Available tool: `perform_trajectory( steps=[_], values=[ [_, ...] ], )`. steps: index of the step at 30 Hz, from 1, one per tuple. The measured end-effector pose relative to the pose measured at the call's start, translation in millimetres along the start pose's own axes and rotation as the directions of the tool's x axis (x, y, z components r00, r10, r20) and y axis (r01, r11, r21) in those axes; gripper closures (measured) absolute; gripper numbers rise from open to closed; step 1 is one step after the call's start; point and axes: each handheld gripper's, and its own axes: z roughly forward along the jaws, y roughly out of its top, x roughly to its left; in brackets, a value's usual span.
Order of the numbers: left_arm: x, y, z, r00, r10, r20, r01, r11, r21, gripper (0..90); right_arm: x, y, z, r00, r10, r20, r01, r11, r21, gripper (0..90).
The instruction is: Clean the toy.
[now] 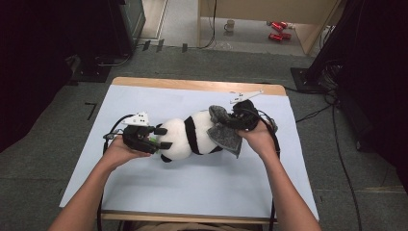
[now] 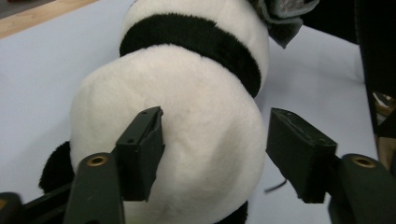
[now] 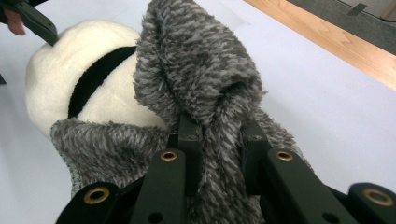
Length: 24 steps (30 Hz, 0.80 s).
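Left gripper (image 2: 215, 154): jaws standing wide apart around the plush panda (image 2: 187, 121), nothing being gripped.
Right gripper (image 3: 219, 149): grey fleece garment (image 3: 201, 74) being clamped at the panda's right end.

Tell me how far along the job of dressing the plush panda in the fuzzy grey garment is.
Early. Done: the fuzzy grey knitted garment lies bunched at one end of the black-and-white plush panda. In hand: the right gripper is shut on a fold of it, while the left gripper stands open around the panda's white rounded end. Left: most of the body is uncovered, so the garment probably has to be drawn along it.

Panda toy (image 2: 187, 116) head hidden under grey fleece (image 1: 226, 130).
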Motion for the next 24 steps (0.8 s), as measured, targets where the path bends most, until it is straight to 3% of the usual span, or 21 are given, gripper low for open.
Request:
perform_trajectory(
  steps=[5,12,16,24],
  values=[
    [-1.9,-2.1,8.4,0.9992,0.024,-0.031,-0.023,0.9997,0.003,19.5,1.0,1.1,-0.2,1.0,0.006,-0.002,-0.006,1.0,-0.009,75.8],
    [8.7,-4.6,10.8,0.9978,0.006,-0.065,-0.007,1.0,-0.003,19.3,3.3,5.3,-7.9,0.999,0.026,-0.038,-0.028,0.998,-0.055,75.8],
    [12.2,-5.8,20.2,0.99,0.011,-0.14,-0.007,0.9995,0.03,9.7,10.1,11.4,-12.3,0.9986,0.007,-0.052,-0.01,0.998,-0.068,75.8],
    [15.3,-7.3,20.5,0.9863,0.029,-0.162,-0.029,0.9996,0.005,14.9,17.5,14.8,-15.1,0.9978,-0.009,-0.066,0.005,0.998,-0.068,75.9]
  ],
)
